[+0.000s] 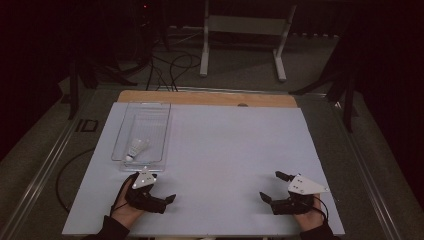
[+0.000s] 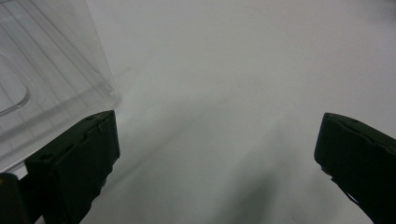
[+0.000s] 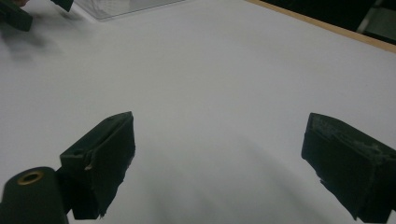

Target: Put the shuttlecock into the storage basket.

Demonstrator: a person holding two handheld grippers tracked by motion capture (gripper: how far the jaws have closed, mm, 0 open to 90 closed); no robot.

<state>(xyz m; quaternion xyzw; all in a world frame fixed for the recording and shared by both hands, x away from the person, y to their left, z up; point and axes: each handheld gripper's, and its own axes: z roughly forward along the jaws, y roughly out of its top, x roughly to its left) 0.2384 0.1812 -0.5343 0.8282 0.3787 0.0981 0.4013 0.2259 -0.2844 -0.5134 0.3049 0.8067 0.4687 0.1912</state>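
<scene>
A white shuttlecock (image 1: 136, 149) lies inside a clear plastic tray (image 1: 119, 134) on the left part of the white table top (image 1: 225, 145). My left gripper (image 1: 162, 188) rests on the table just in front of the tray's near end and is open, with nothing between its jaws. In the left gripper view the gripper (image 2: 217, 128) spans bare table, and the tray's corner (image 2: 51, 79) is beside its left jaw. My right gripper (image 1: 270, 185) rests at the near right, open and empty, as the right gripper view (image 3: 219, 130) confirms.
A wooden strip (image 1: 210, 98) borders the table's far edge. Beyond it on the dark floor stand a white frame (image 1: 245, 30) and cables (image 1: 170, 65). The left gripper's jaw (image 3: 14, 16) and the tray's edge (image 3: 126, 5) appear far off in the right gripper view.
</scene>
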